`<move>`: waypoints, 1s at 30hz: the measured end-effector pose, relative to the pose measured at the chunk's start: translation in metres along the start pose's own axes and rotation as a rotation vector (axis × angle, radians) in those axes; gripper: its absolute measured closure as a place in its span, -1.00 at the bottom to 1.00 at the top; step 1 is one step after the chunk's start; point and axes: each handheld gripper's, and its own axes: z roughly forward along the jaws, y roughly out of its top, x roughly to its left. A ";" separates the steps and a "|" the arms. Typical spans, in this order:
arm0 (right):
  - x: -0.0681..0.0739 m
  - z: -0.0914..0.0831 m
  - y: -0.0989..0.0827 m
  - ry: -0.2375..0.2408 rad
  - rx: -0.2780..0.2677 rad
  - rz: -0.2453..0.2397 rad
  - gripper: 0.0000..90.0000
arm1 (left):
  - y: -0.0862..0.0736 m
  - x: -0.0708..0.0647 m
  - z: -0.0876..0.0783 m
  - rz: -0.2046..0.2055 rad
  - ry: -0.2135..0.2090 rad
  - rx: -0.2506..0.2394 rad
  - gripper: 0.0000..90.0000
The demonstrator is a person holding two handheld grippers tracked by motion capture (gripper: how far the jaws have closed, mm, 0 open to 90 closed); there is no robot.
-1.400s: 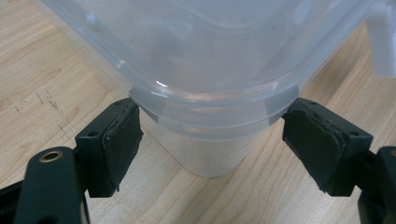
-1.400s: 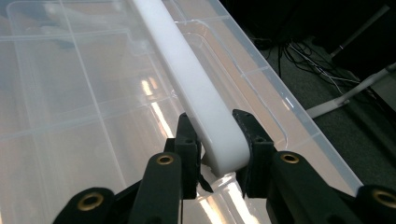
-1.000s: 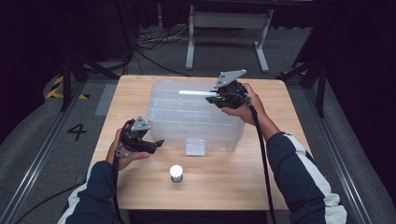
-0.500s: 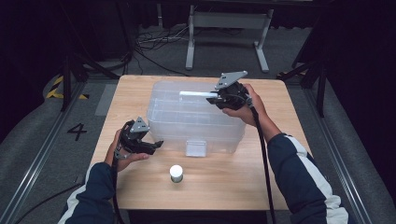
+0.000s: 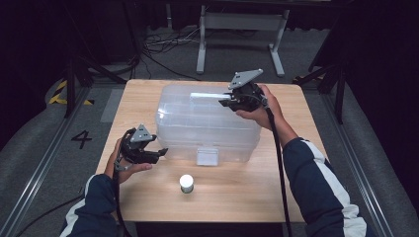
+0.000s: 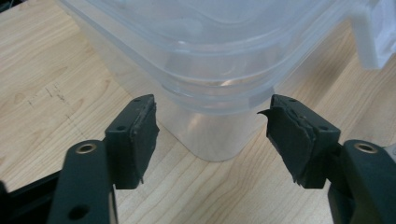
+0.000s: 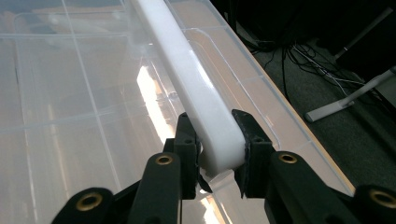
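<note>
A clear plastic storage box (image 5: pixel 197 126) with a lid stands in the middle of the wooden table (image 5: pixel 247 197). A white handle bar (image 5: pixel 207 95) runs along the top of the lid. My right gripper (image 5: pixel 225 101) is shut on the near end of that handle (image 7: pixel 187 79), with both pads of the right gripper (image 7: pixel 215 135) pressed against its sides. My left gripper (image 5: pixel 159 153) is at the box's front left corner. The left gripper's (image 6: pixel 212 112) jaws have just been closing; the box's rounded corner (image 6: pixel 210 46) sits in the gap, and the pads (image 6: pixel 140 135) do not touch it.
A small white cylinder (image 5: pixel 186 183) stands on the table in front of the box. A white latch (image 5: pixel 207 156) hangs on the box's front wall. Metal stands and cables lie on the dark floor beyond the table's far edge.
The left gripper's jaws look a little narrower at the box's corner. The right hand and the box have kept still.
</note>
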 end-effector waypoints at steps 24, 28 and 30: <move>-0.014 -0.001 0.015 -0.016 0.028 0.039 0.60 | 0.007 0.000 -0.026 -0.015 -0.037 -0.112 0.34; -0.015 -0.001 0.017 -0.029 0.031 0.037 0.59 | 0.011 -0.001 -0.025 -0.014 -0.019 -0.124 0.46; -0.014 -0.001 0.018 -0.036 0.032 0.030 0.59 | 0.013 0.000 -0.024 -0.014 -0.024 -0.125 0.50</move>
